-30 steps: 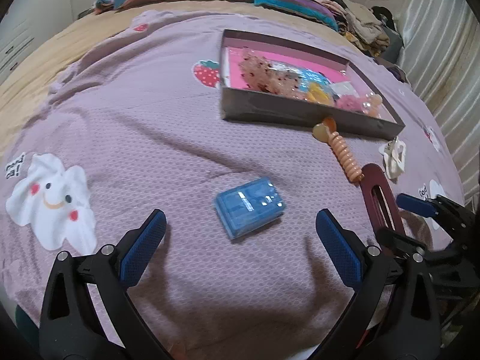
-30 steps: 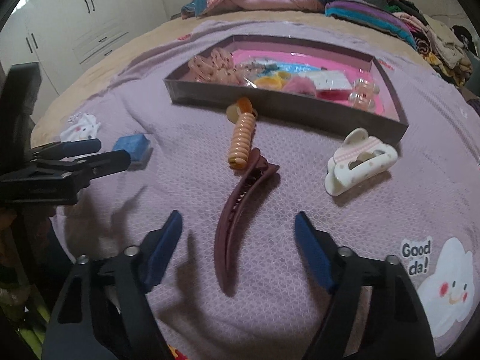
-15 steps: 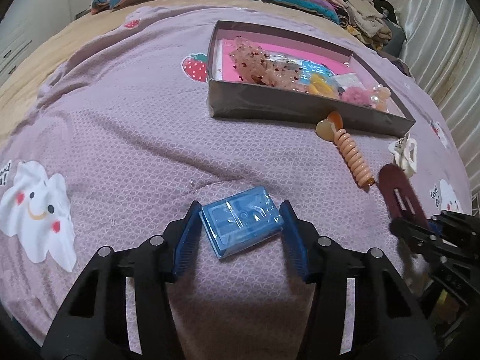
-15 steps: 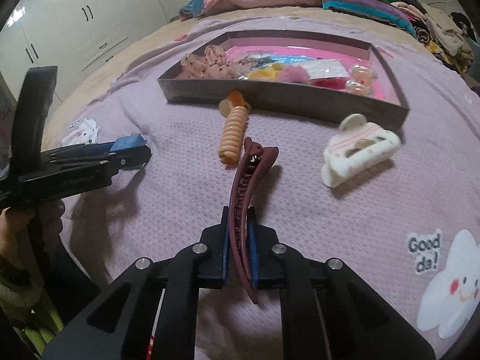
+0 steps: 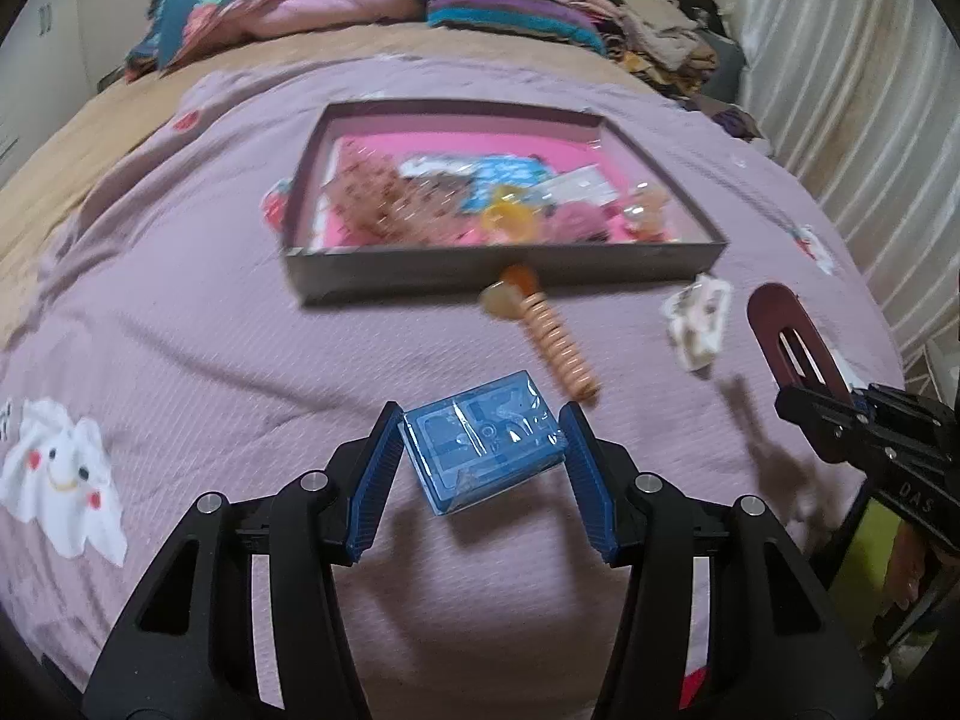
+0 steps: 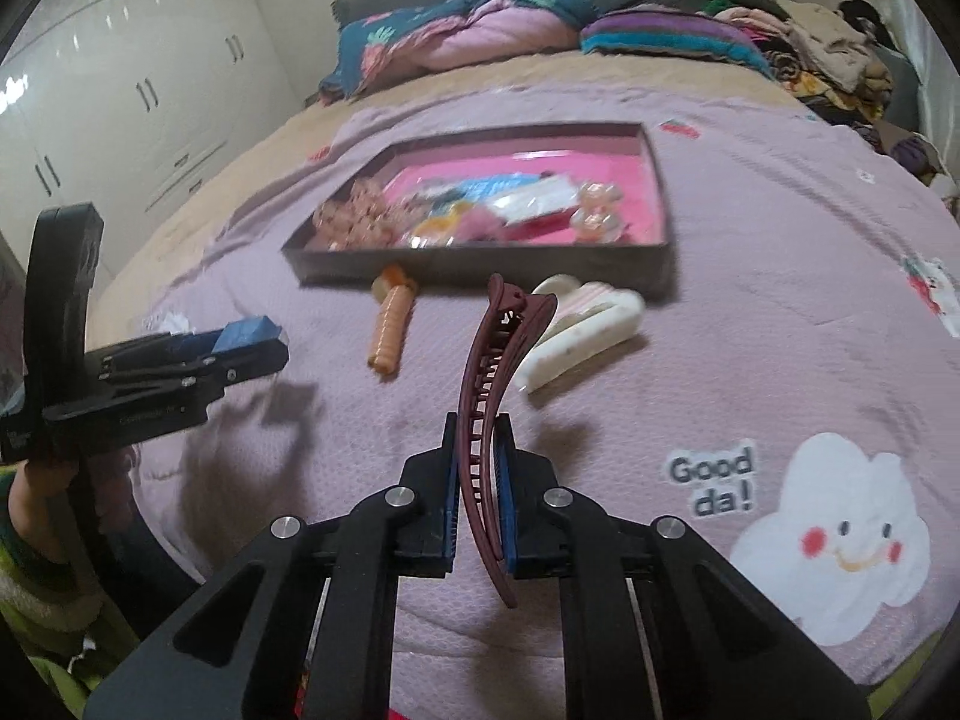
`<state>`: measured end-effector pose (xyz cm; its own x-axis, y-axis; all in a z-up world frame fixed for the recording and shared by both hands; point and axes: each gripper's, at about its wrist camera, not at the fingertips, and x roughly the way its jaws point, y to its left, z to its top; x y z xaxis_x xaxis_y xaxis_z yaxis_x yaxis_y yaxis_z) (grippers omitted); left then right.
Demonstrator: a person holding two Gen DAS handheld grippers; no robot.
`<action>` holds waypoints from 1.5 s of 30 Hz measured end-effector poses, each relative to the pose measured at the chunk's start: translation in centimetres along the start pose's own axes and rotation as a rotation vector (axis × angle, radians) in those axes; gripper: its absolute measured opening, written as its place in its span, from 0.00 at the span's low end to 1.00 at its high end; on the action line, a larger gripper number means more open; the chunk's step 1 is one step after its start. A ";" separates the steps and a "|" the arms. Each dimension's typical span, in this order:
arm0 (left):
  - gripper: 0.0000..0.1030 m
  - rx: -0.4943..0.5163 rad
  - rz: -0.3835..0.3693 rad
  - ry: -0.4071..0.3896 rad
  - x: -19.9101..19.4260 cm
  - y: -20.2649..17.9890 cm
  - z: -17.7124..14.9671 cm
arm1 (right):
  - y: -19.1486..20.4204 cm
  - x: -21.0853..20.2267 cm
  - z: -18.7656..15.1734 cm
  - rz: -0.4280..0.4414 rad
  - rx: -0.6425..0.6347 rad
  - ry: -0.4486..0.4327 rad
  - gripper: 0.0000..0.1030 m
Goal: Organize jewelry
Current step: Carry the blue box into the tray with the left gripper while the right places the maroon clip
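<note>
Above the purple blanket [image 5: 210,324], left gripper [image 5: 483,450] clamped on blue box [image 5: 485,441], right gripper [image 6: 478,480] on maroon hair clip [image 6: 489,372]; could slip, twist, drop.

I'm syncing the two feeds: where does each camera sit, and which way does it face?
Left wrist: behind the left gripper, facing the tray; clamps the blue box.
Right wrist: behind the right gripper, facing the same tray; clamps the maroon clip; a hand shows.
Shared: tray, spiral tie, white clip.
</note>
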<state>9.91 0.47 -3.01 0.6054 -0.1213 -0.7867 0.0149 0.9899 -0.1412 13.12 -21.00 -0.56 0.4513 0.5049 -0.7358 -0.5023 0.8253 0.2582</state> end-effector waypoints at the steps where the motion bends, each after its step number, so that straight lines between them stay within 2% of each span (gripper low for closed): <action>1: 0.43 0.009 -0.005 -0.004 -0.1 -0.4 0.3 | -0.2 -0.3 0.1 0.001 0.005 -0.008 0.10; 9: 0.43 0.040 -0.033 -0.024 -0.5 -2.5 2.3 | -1.4 -2.3 1.3 -0.006 0.033 -0.070 0.10; 21: 0.43 0.051 -0.047 -0.090 -1.9 -3.4 5.7 | -2.2 -4.7 3.1 -0.015 0.044 -0.143 0.10; 35: 0.43 0.029 -0.051 -0.176 -2.6 -3.0 10.8 | -2.4 -5.3 7.4 -0.011 0.021 -0.195 0.10; 45: 0.43 0.009 -0.006 -0.206 -1.9 -0.7 14.0 | -1.7 -4.2 11.5 -0.006 -0.027 -0.217 0.10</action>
<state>19.86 0.99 6.98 0.7552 -0.1103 -0.6462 0.0252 0.9899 -0.1395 20.58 -21.62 9.29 0.6011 0.5449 -0.5846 -0.5172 0.8229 0.2352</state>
